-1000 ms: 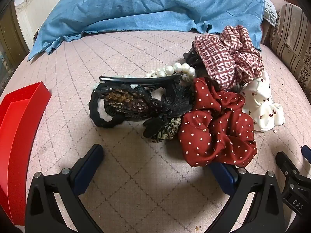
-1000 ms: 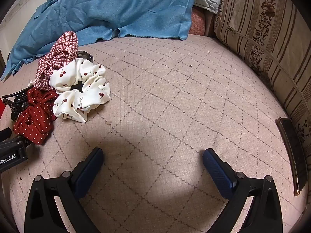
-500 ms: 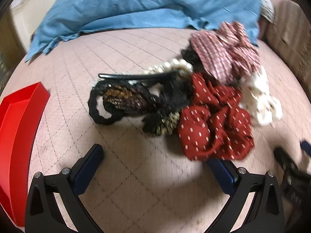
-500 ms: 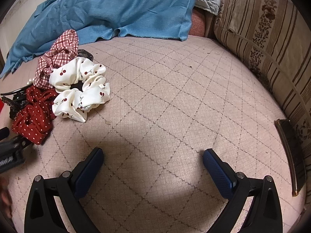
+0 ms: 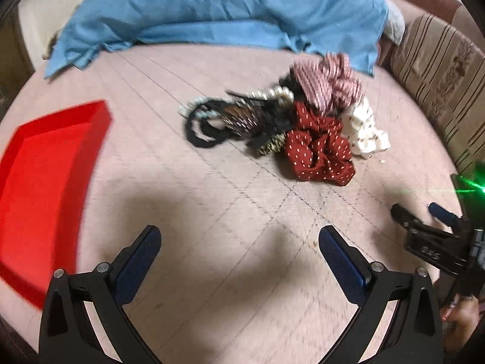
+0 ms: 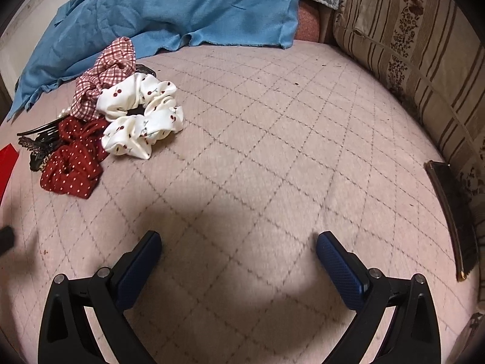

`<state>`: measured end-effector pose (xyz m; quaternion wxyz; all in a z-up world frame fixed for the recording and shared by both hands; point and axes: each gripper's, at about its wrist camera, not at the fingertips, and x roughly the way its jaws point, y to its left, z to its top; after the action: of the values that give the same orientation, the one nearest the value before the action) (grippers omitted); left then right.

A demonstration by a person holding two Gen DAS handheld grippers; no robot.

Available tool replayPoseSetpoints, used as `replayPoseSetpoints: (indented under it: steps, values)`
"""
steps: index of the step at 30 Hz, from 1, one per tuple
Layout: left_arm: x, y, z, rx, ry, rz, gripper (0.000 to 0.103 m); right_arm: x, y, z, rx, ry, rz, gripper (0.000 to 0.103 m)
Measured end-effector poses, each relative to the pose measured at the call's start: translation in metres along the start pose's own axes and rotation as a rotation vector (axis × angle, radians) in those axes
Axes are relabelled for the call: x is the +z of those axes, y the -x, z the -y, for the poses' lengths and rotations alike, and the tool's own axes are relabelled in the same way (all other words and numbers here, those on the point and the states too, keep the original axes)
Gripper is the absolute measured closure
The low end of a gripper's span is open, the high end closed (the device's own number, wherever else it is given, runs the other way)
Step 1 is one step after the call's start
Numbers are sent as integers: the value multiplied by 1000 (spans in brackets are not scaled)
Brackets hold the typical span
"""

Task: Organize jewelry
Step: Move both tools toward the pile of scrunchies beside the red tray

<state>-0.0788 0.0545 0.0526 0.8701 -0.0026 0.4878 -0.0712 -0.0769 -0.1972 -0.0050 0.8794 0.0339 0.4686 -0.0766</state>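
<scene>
While both hover over the quilt — left tool (image 5: 239, 236) wide | right tool (image 6: 238, 242) wide | scrunchie pile (image 5: 318, 151) beside red tray (image 5: 45, 182)

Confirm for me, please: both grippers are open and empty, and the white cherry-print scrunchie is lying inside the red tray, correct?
Not quite. The white cherry-print scrunchie lies on the quilted surface, in the pile beside the red polka-dot scrunchie, as the right wrist view shows. The red tray sits apart. The left gripper and right gripper are indeed open and empty.

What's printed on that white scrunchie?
Small red cherries with green stems on the white scrunchie. The right wrist view shows it best; the left wrist view is blurred.
</scene>
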Motion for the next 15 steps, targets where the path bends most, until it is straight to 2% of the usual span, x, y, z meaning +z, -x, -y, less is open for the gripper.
replayPoseSetpoints:
  steps: [2,7,15]
  values:
    - [-3,20,-4,34,-14,48,0,-3,6,-4,-6,14,-5,0]
    - [-8,78,-12,104,-39,192,0,-14,29,-8,51,-12,32,0]
    - [-16,139,-21,135,-25,341,0,-34,107,-17,69,-45,232,0]
